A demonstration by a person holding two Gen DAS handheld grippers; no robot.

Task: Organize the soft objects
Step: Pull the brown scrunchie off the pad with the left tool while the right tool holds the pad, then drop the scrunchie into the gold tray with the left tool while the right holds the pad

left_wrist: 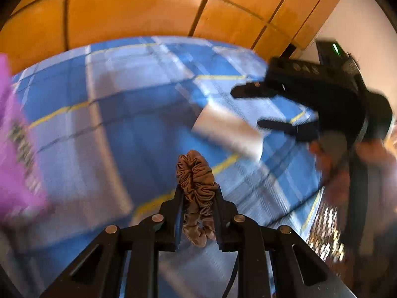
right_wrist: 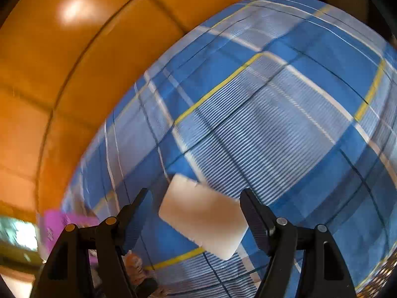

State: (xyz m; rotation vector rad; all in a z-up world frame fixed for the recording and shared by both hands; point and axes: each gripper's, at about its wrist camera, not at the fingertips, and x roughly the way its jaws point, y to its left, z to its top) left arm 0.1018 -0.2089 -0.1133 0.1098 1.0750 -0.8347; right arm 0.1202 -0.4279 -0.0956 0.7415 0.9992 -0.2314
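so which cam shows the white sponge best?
Right wrist: the sponge sits whole and close between the open right gripper fingers. Left wrist shows it farther off, motion-blurred, partly behind that gripper.

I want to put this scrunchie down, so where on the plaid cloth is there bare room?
The widest bare plaid cloth lies between the purple box and the white pad, running back to the orange boards. It is crowded near the pad, where the right gripper hovers.
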